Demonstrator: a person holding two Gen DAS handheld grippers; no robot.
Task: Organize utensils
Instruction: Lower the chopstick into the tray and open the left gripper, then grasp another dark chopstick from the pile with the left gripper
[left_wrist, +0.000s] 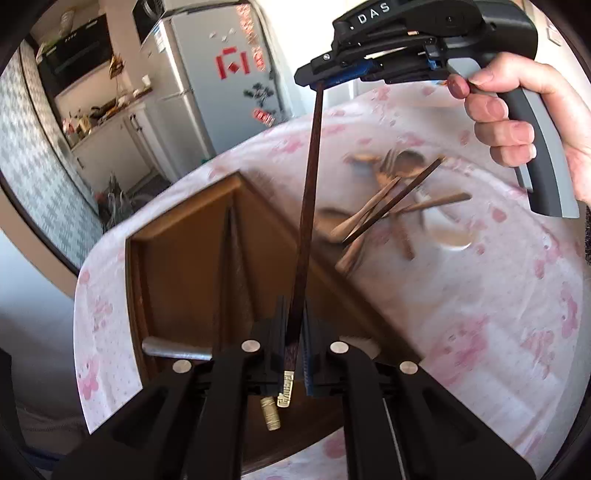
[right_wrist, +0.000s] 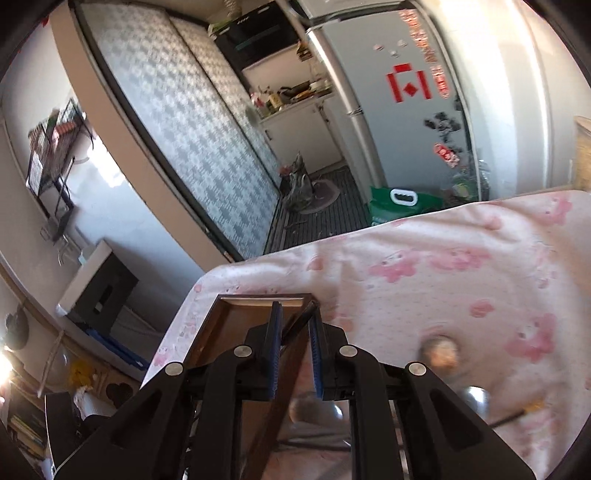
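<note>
both grippers share one dark chopstick (left_wrist: 309, 192), likely passing it between hands above the wooden tray (left_wrist: 177, 258). the left gripper (left_wrist: 293, 354) has its jaws pinched on the gold-capped end; the right gripper (left_wrist: 319, 83) clamps the thin tip, though its own view is blurred. the stick is long, slim and dark brown. more utensils (left_wrist: 391, 199) lie piled on the pink tablecloth (left_wrist: 480, 314).

A dark chopstick (left_wrist: 308, 221) spans from the left gripper (left_wrist: 293, 332) to the right gripper (left_wrist: 320, 79), above the wooden tray (left_wrist: 177, 266).
</note>
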